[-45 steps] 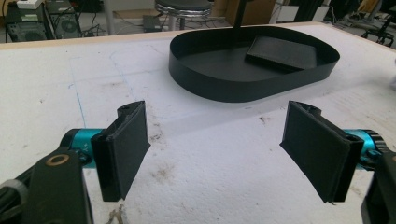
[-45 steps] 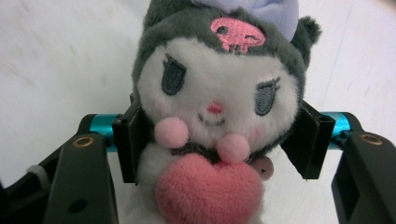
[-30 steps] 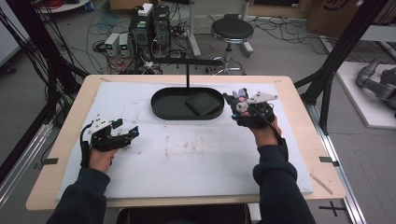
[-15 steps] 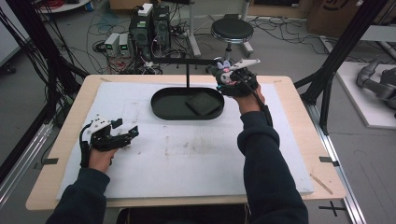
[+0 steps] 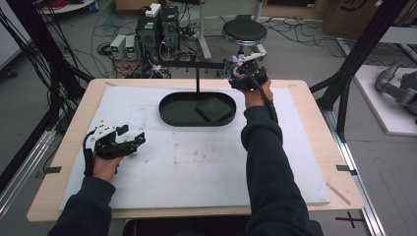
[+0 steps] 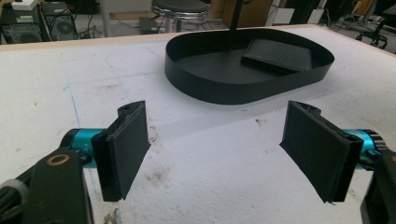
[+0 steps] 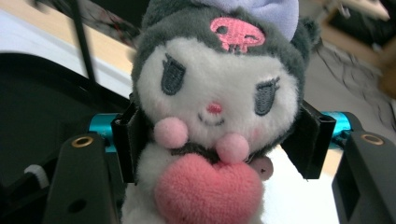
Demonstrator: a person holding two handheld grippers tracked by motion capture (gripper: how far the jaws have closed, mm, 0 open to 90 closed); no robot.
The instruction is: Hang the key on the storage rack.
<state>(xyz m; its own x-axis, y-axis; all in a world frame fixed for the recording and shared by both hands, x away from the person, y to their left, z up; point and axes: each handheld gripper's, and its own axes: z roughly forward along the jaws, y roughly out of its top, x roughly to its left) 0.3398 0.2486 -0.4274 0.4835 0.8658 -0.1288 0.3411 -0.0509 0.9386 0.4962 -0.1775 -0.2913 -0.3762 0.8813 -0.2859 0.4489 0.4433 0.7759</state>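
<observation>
Lifted past tray [image 5: 169,114] — plush toy [image 7: 217,98] seemingly between jaws.

Your right gripper [image 7: 219,135] squeezes a fuzzy grey-and-white plush doll with a pink felt-like heart [image 7: 215,116]. At twelve o'clock from your left gripper [image 6: 215,154], whose pads look like matt foam, sits a smooth, slightly sheeny black oval tray [image 6: 219,88], probably plastic. The white table sheet [image 5: 196,172] looks rough and scuffed.

High view looks down; left gripper view low, near; both share black tray [image 5: 169,114].
</observation>
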